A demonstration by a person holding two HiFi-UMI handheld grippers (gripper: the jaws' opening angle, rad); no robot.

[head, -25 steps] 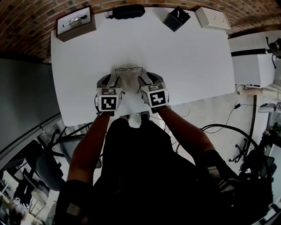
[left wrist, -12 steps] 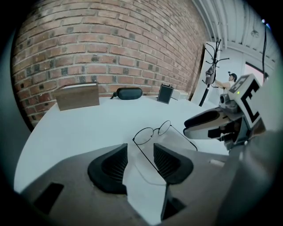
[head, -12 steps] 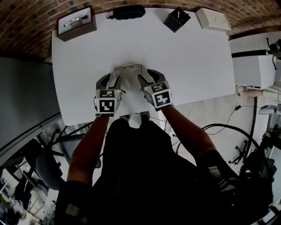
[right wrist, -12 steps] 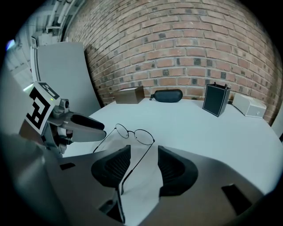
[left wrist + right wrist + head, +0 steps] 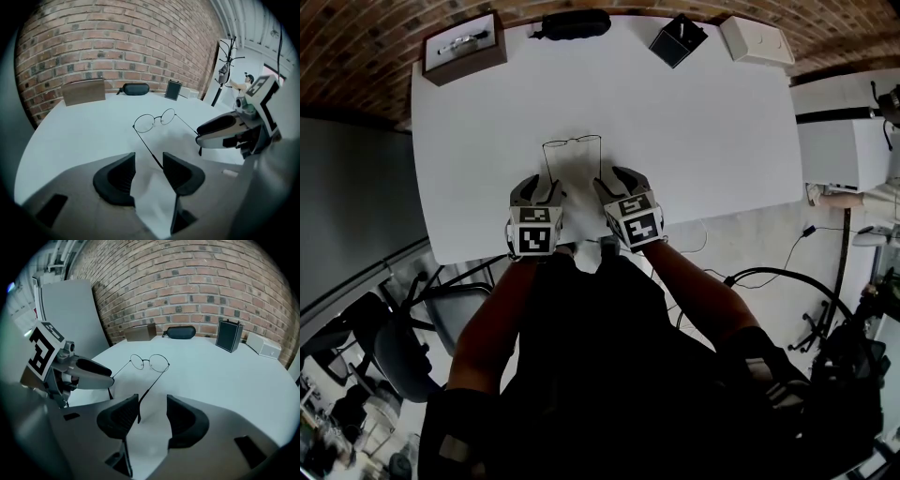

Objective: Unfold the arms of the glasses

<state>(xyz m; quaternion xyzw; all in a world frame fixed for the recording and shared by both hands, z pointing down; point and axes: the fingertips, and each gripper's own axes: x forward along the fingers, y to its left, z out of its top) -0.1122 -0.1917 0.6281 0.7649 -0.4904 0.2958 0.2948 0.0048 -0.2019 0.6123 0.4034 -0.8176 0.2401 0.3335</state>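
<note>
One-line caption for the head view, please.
Left gripper and right gripper, jaws apart, at the unfolded arm tips of the glasses on a white table.

I see the person wearing a black top. The left gripper and right gripper each have a grey shell, black ribbed pads and a white cube printed with black square markers.

Legible text: none.
No words, numbers or brands can be read; only black-and-white square code patterns are shown on the left marker cube and the right marker cube.
</note>
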